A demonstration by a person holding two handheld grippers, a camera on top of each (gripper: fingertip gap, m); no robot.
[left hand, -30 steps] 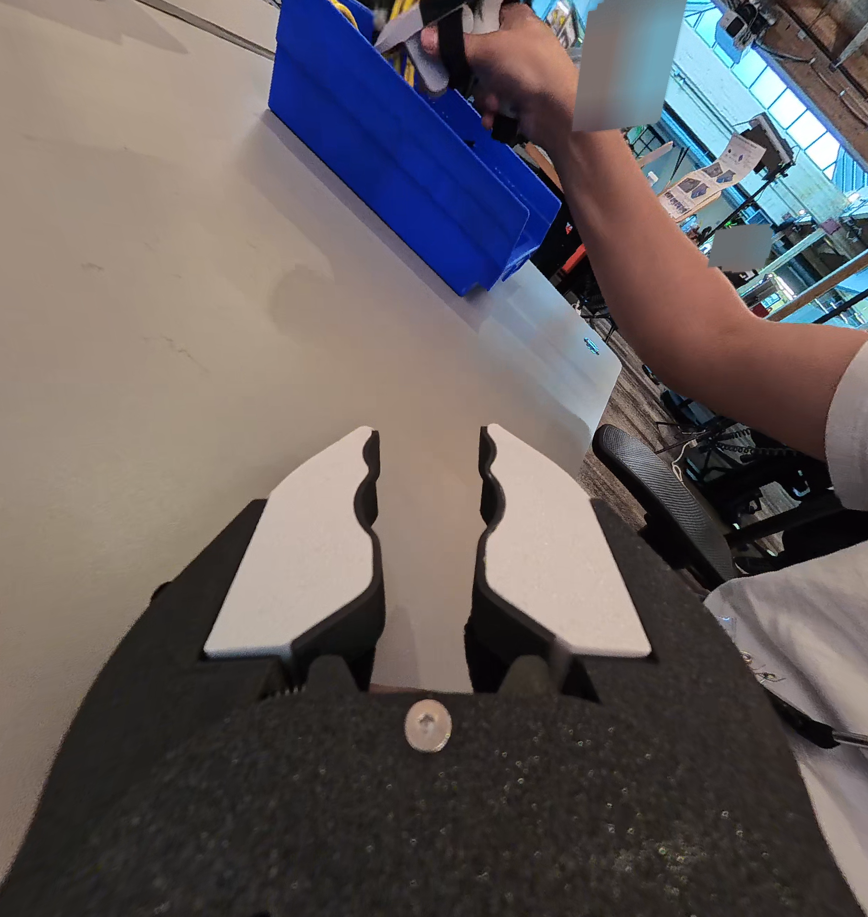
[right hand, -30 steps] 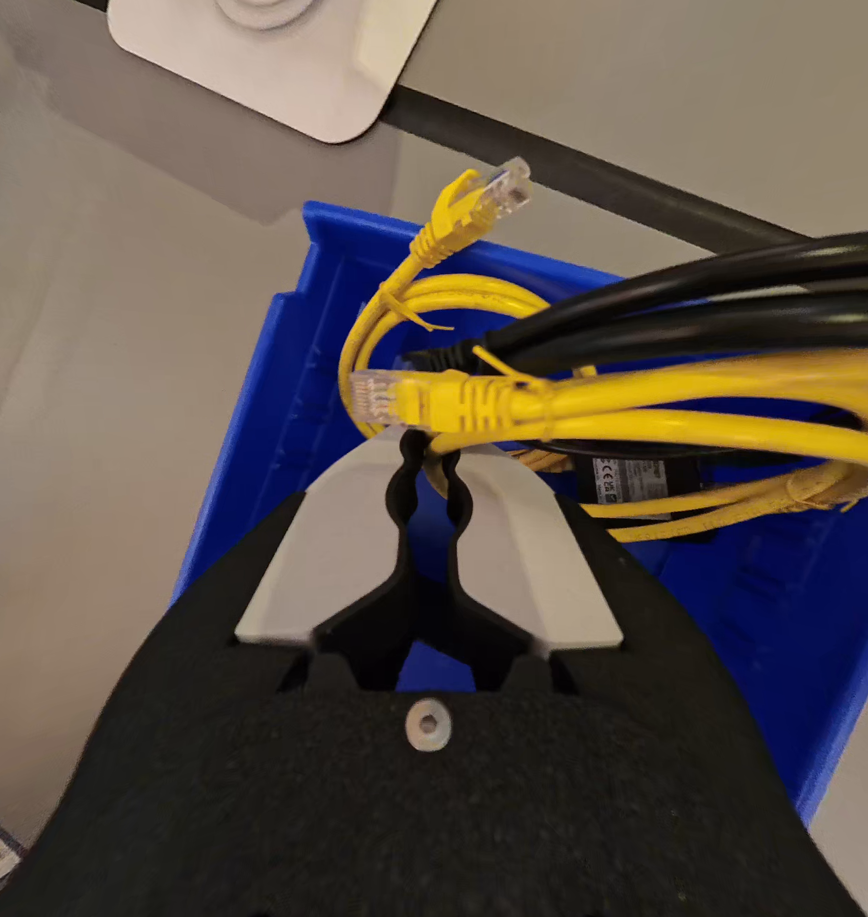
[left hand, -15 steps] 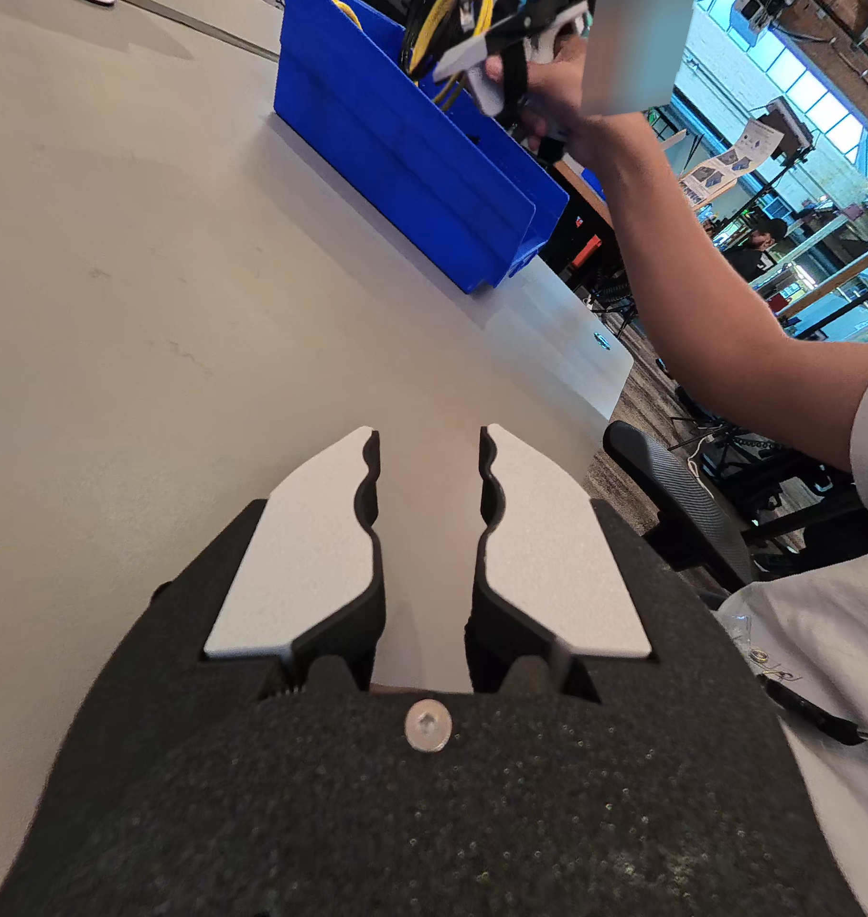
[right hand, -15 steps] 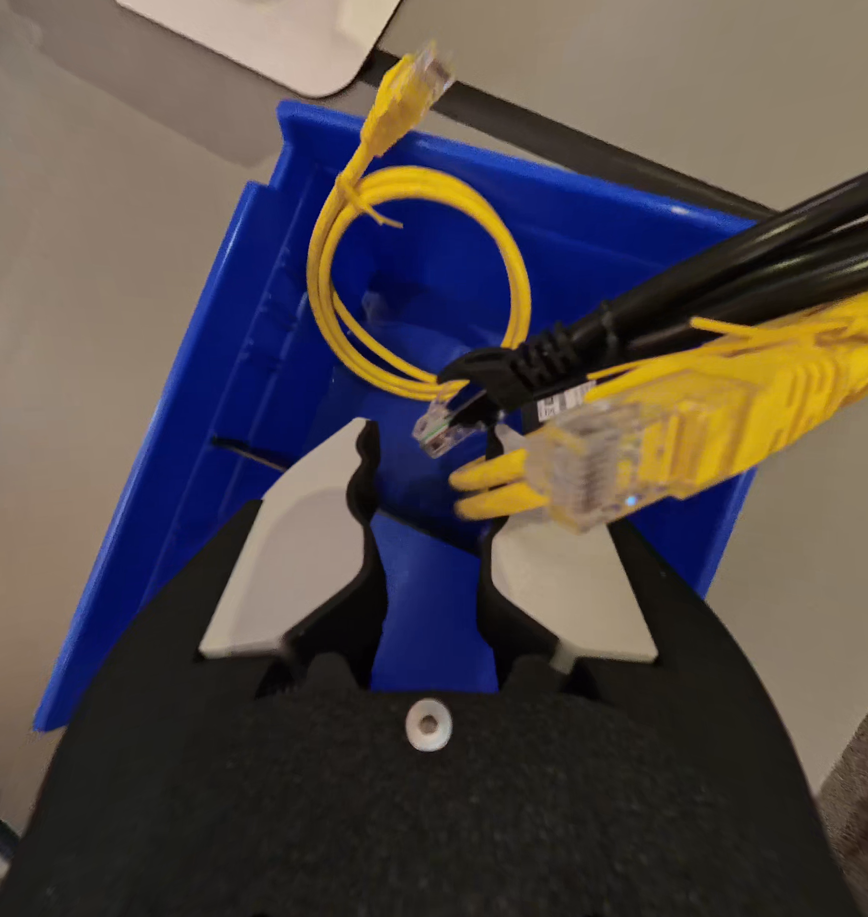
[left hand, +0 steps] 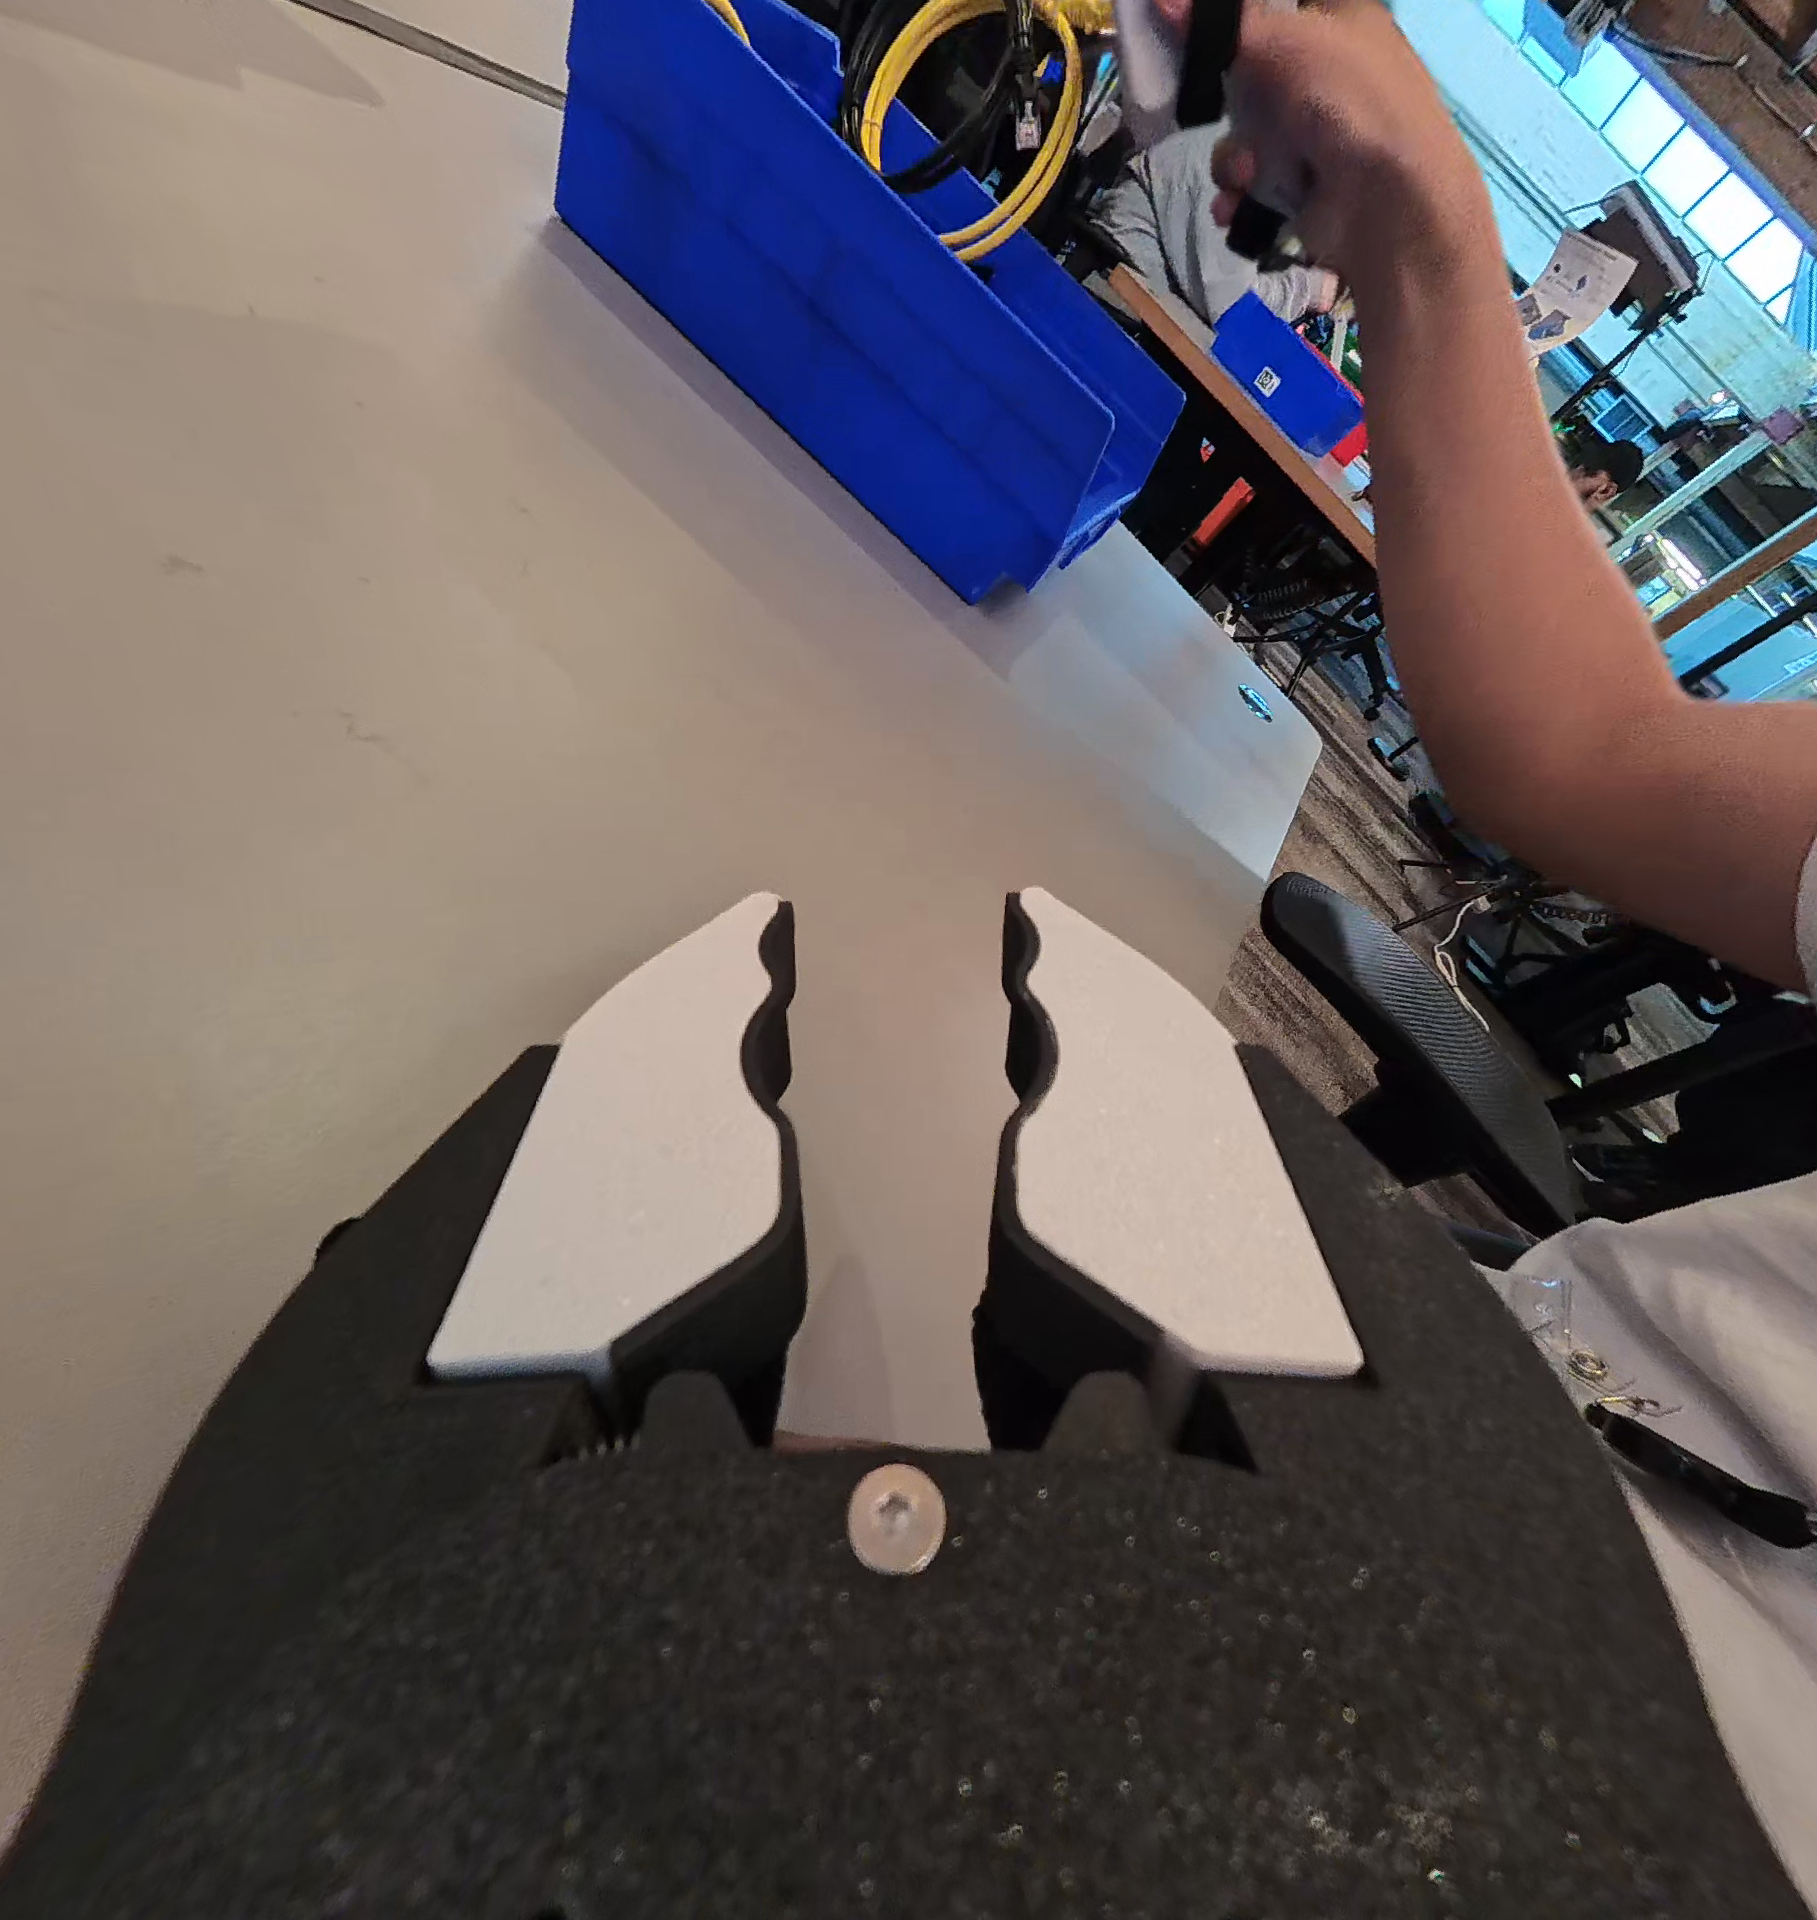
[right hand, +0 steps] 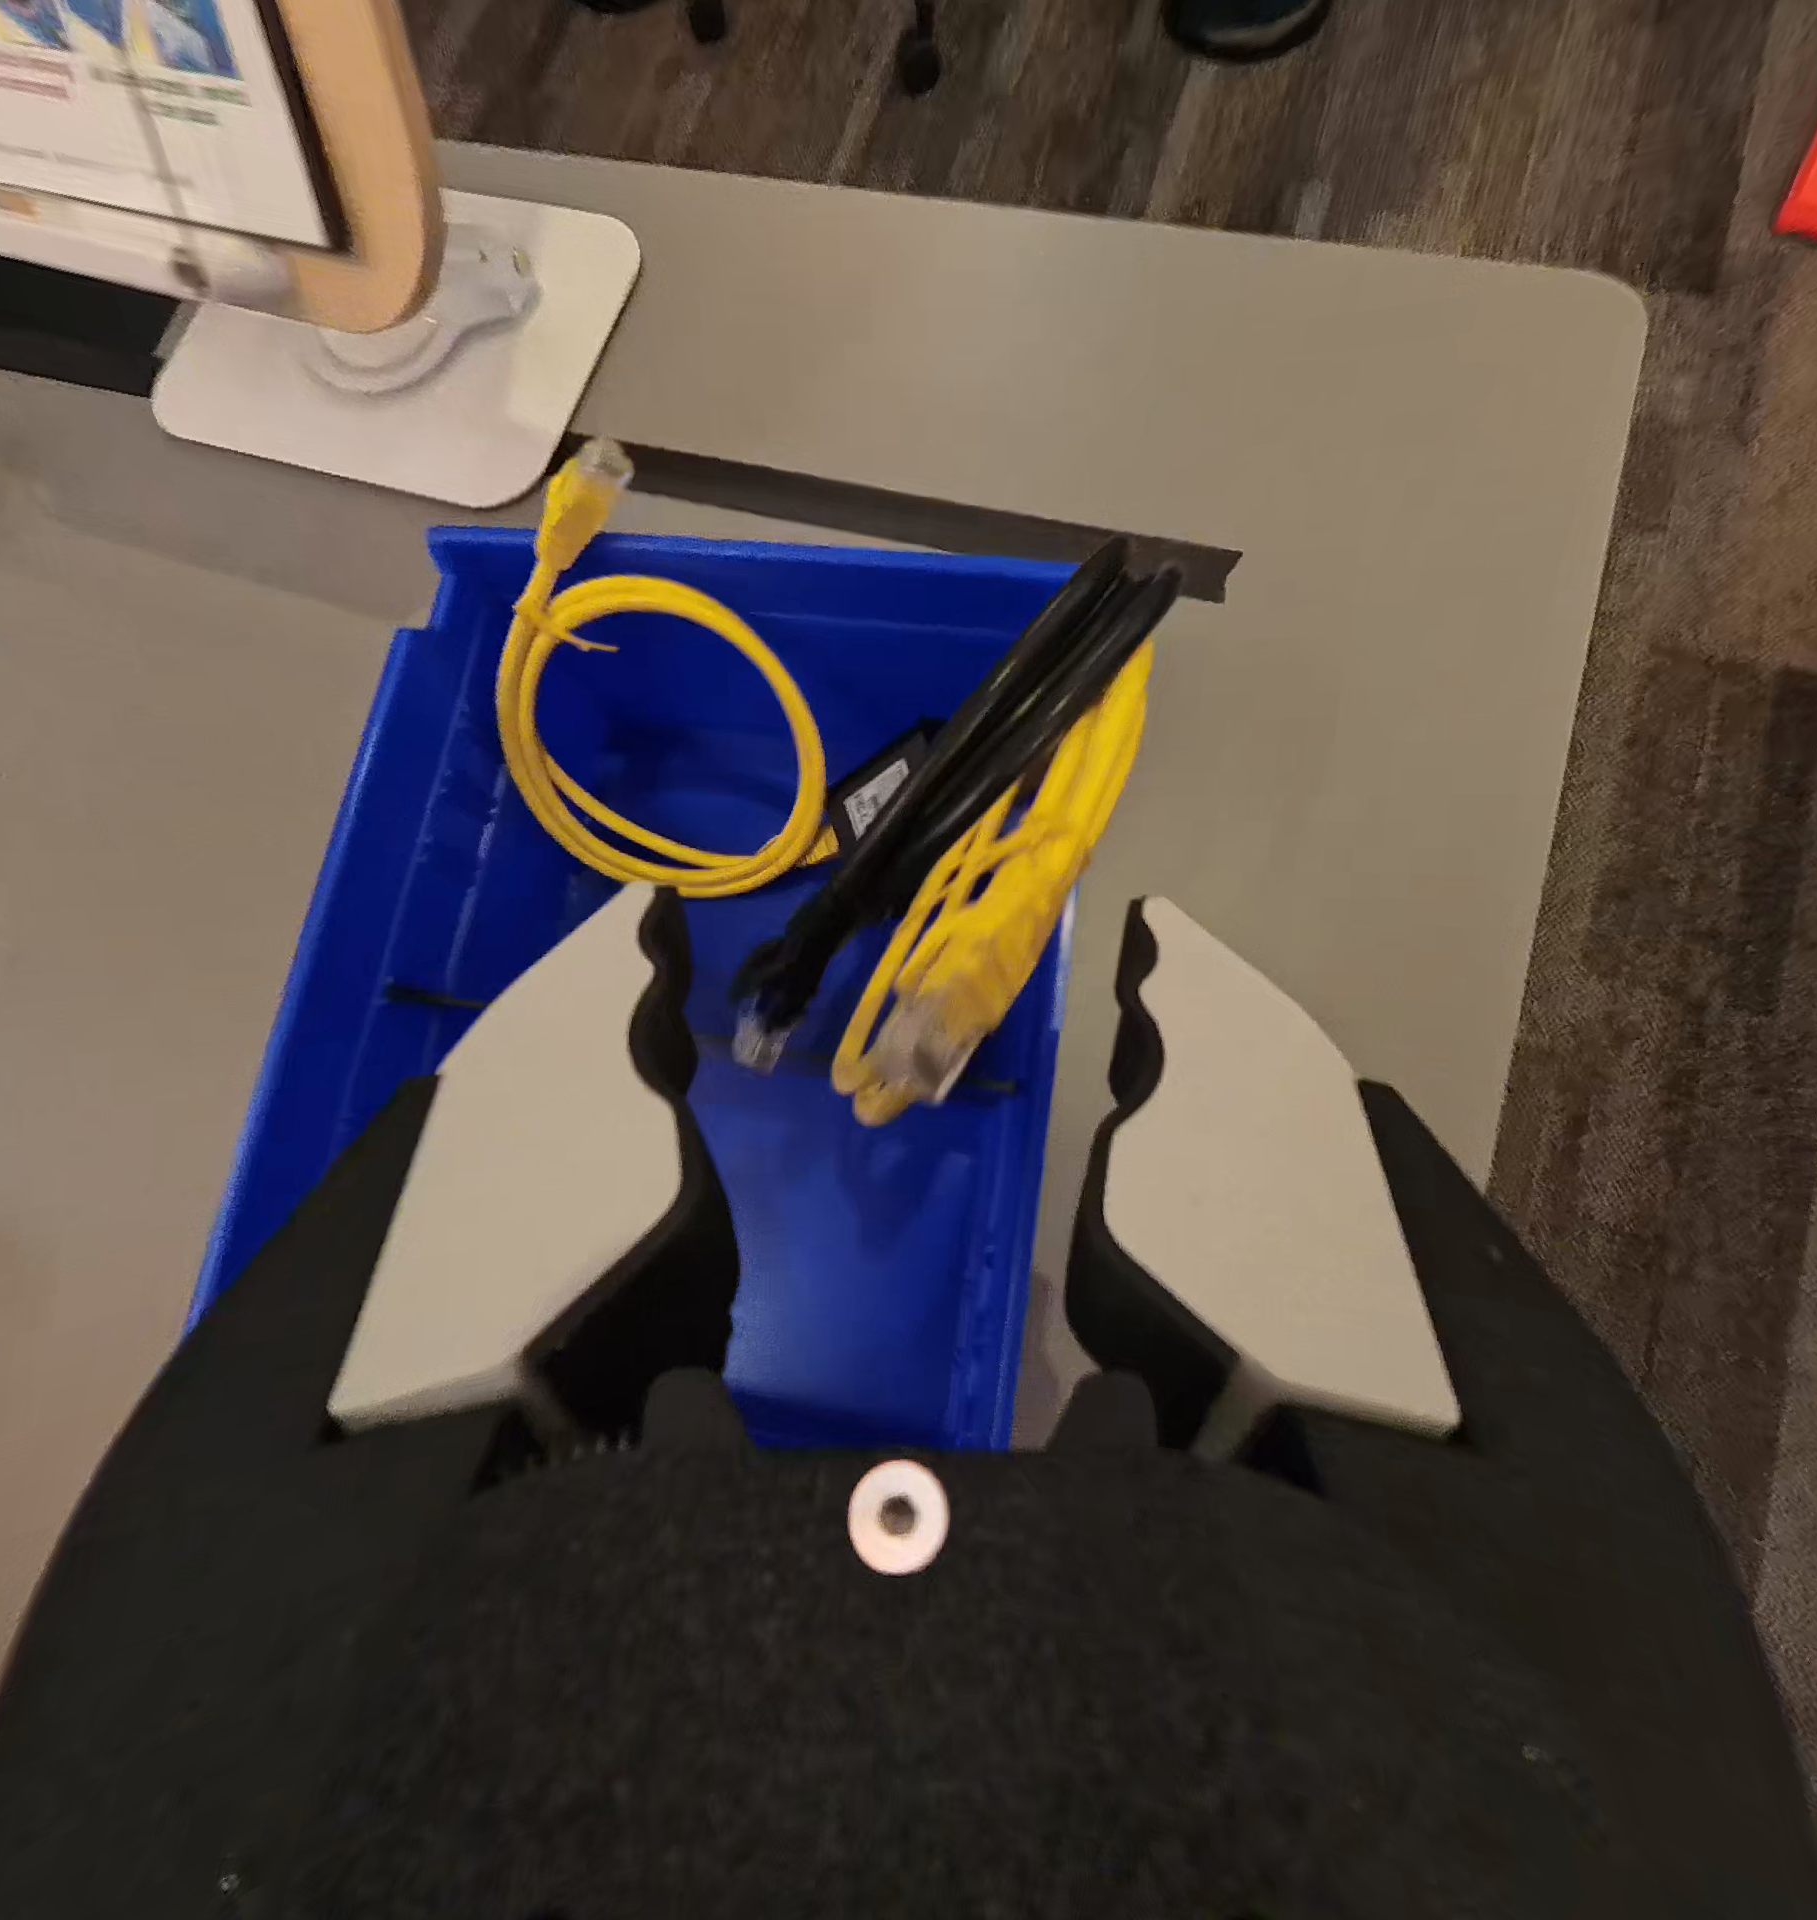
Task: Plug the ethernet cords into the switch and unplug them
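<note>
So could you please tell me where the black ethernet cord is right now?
In the right wrist view, the black ethernet cord lies in the blue bin, along its right side beside a yellow cord bundle.

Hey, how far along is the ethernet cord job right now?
Nothing plugged yet; no switch in view. Yellow and black ethernet cords sit in the blue plastic bin. The right hand-held gripper hovers open above them; the left hand-held gripper is open and empty. Grasping and plugging remain.
</note>
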